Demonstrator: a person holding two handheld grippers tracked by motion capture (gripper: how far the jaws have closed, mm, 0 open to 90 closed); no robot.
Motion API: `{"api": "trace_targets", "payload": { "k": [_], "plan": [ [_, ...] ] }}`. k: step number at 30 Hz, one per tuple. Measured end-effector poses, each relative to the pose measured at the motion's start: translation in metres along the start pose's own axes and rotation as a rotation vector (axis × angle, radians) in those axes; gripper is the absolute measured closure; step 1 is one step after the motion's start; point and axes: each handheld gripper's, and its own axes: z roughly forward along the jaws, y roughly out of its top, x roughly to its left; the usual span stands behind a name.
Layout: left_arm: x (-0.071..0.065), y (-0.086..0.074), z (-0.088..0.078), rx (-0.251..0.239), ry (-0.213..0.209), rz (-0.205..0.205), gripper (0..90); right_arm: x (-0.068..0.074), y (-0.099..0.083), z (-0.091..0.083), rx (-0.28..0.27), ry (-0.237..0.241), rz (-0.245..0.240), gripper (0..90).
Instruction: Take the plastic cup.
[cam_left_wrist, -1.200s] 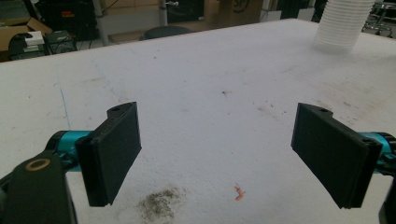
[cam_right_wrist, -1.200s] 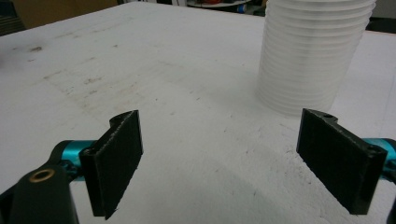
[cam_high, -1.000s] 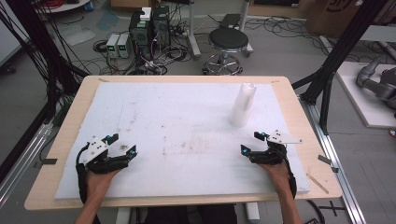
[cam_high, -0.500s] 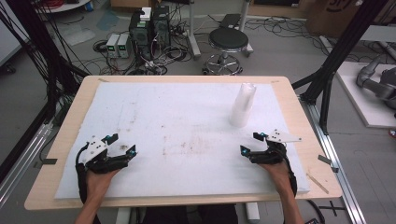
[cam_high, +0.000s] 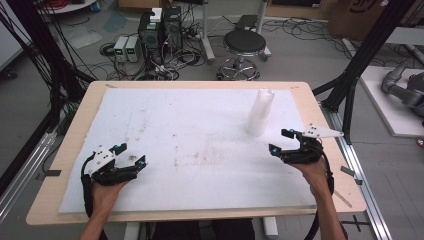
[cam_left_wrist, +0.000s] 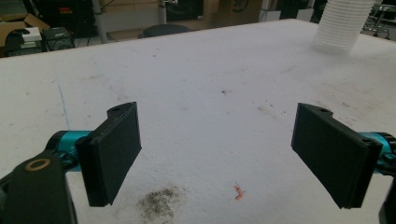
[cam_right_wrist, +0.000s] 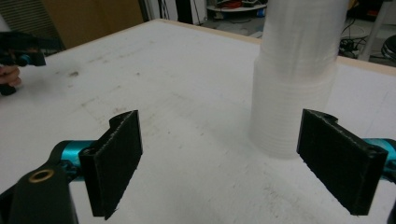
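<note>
A tall stack of translucent white cups (cam_high: 260, 113) stands upright on the white foam board (cam_high: 200, 125), toward its far right. My right gripper (cam_high: 283, 141) hovers just to the right of and in front of the stack, jaws open with nothing between them. In the right gripper view the stack of cups (cam_right_wrist: 296, 79) rises beyond the open right gripper (cam_right_wrist: 233, 161), slightly right of centre. My left gripper (cam_high: 132, 155) rests low at the board's near left, open and empty. The left gripper (cam_left_wrist: 219, 151) points over bare board, with the cups (cam_left_wrist: 343, 23) far off at top right.
The board lies on a wooden table (cam_high: 80, 110) and carries dark smudges (cam_high: 195, 155) near its middle. Beyond the far edge stand a round stool (cam_high: 244, 42) and computer boxes with cables (cam_high: 160, 30). Black frame posts (cam_high: 360, 65) flank the table.
My right gripper has lifted off the board and moved a little toward the cup stack. The left gripper has stayed put.
</note>
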Motion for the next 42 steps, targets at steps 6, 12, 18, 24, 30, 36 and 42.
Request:
{"api": "trace_targets", "payload": {
  "k": [6, 12, 18, 24, 30, 36, 42],
  "plan": [
    [0.001, 0.000, 0.001, 0.012, -0.001, -0.006, 15.7, -0.017, 0.033, -0.010, 0.017, 0.017, 0.002, 13.4],
    [0.001, 0.001, 0.001, 0.012, -0.001, -0.009, 15.6, -0.032, 0.060, -0.012, 0.048, 0.020, -0.021, 13.4],
    [0.001, 0.000, 0.001, 0.011, -0.002, -0.009, 15.7, -0.046, 0.080, -0.008, 0.091, 0.045, -0.041, 13.3],
    [0.002, 0.001, 0.002, 0.017, -0.005, -0.015, 15.7, -0.053, 0.097, -0.004, 0.100, 0.057, -0.067, 13.3],
    [0.002, 0.001, 0.002, 0.017, -0.005, -0.019, 15.7, -0.065, 0.118, 0.004, 0.133, 0.094, -0.084, 13.3],
    [0.002, 0.001, 0.002, 0.018, -0.006, -0.017, 15.7, -0.071, 0.130, 0.009, 0.135, 0.100, -0.095, 13.2],
    [0.002, 0.001, 0.002, 0.023, -0.005, -0.012, 15.7, -0.079, 0.131, 0.021, 0.119, 0.139, -0.096, 13.3]
  ]
}}
